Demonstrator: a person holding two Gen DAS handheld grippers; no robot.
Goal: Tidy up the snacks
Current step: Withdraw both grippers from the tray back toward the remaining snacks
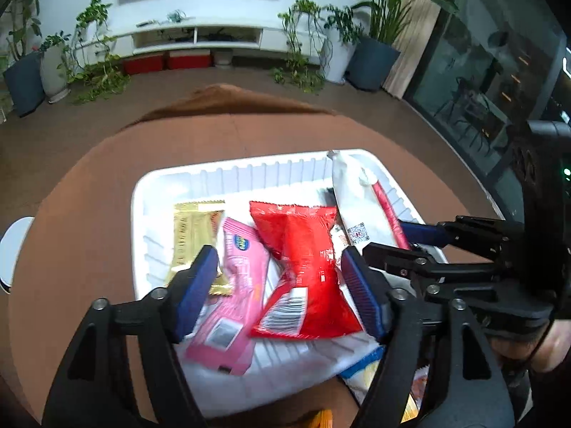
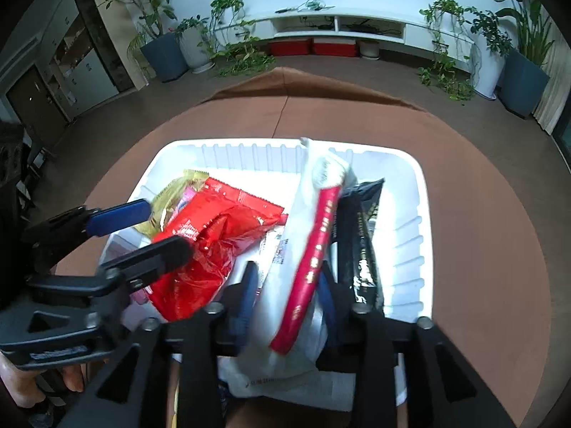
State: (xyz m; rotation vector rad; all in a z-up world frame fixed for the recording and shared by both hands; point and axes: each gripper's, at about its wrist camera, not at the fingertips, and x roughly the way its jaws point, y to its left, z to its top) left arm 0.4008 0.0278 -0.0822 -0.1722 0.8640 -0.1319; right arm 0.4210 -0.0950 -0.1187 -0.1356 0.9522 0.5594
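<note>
The left gripper [image 1: 278, 285] stands open over the white tray [image 1: 228, 171], its pads clear of the red packet [image 1: 307, 267] and pink packet [image 1: 235, 285] lying there. In the right view, the right gripper [image 2: 287, 285] brackets a white-and-red packet [image 2: 314, 249] leaning in the tray; whether its pads press I cannot tell.

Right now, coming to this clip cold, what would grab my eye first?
The white tray on the brown table, crowded with wrappers. The bright red packet at its middle stands out most, lying between the open jaws of the left claw beside a pink packet. On the right side, a white packet with a red stripe stands between the right claw's parted jaws.
</note>
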